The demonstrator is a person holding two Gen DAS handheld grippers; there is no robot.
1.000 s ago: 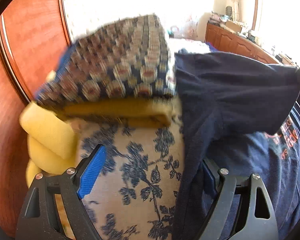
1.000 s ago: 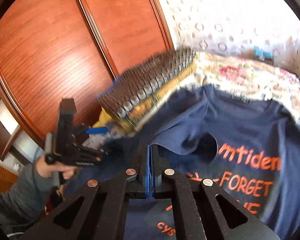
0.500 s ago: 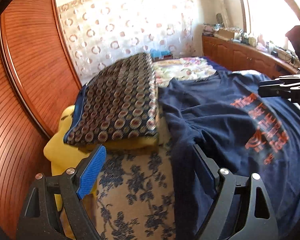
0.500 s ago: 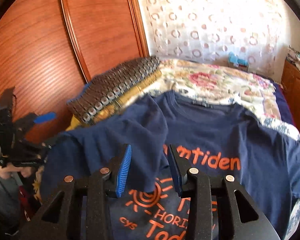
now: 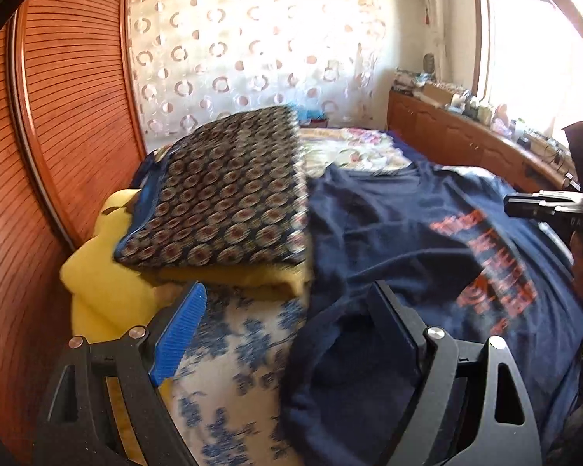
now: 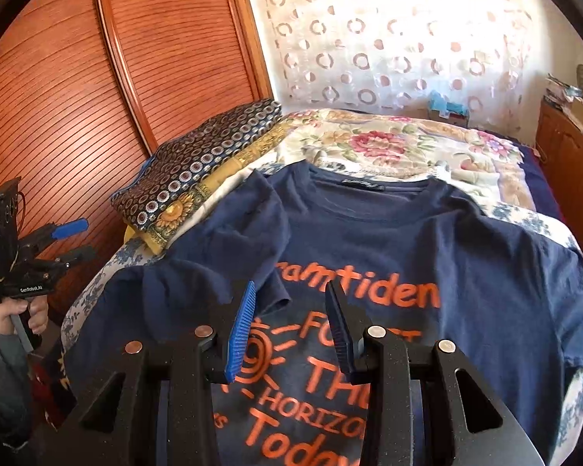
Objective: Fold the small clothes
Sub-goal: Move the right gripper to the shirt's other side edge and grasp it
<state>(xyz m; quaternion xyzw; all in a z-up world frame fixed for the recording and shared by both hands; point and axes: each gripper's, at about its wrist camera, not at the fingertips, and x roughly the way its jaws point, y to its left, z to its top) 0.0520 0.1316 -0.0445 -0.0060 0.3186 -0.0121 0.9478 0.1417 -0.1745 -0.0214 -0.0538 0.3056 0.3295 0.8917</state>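
Note:
A navy T-shirt with orange lettering lies face up on the bed, collar at the far end. Its left sleeve is folded inward over the chest. My right gripper hovers above the print, open partway with nothing between the blue pads. In the left wrist view the same T-shirt spreads to the right. My left gripper stands wide open at the bed's near left corner, its right finger above the shirt's edge and gripping nothing. It also shows as the left gripper in a hand at the far left.
A folded patterned cloth sits on a folded yellow one beside the shirt, with a yellow cushion below it. Ribbed wooden wardrobe doors close off the left. A floral bedspread lies beyond the collar. A cluttered wooden cabinet lines the right wall.
The right gripper went from shut to open and let go of the sleeve, which now lies folded on the chest. Both grippers drew back from the shirt, the left one rising.

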